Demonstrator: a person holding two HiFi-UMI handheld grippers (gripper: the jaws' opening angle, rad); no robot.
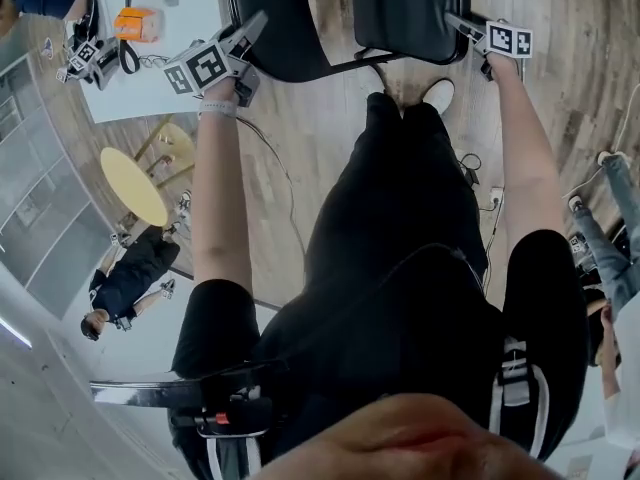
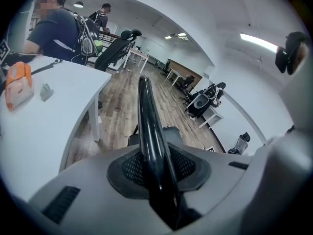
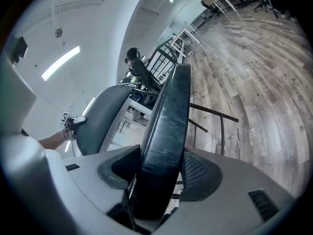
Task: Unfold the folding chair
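The folding chair shows as two black panels at the top of the head view, standing on the wood floor. My left gripper (image 1: 252, 26) is shut on the edge of the thin glossy left panel (image 1: 275, 18). In the left gripper view that edge (image 2: 146, 121) runs up from between the jaws of the left gripper (image 2: 157, 173). My right gripper (image 1: 460, 20) is shut on the thick padded right panel (image 1: 410, 8). In the right gripper view the cushion (image 3: 168, 126) fills the gap of the right gripper (image 3: 155, 180). The other panel (image 3: 100, 119) and black frame tubes (image 3: 212, 112) lie beyond it.
A white table (image 1: 150, 83) at the upper left carries an orange object (image 1: 138, 23) and a spare gripper (image 1: 88, 58). A yellow round stool (image 1: 135, 183) and a seated person (image 1: 130, 280) are at the left. Another person's legs (image 1: 615, 223) are at the right. A cable (image 1: 280, 183) trails over the floor.
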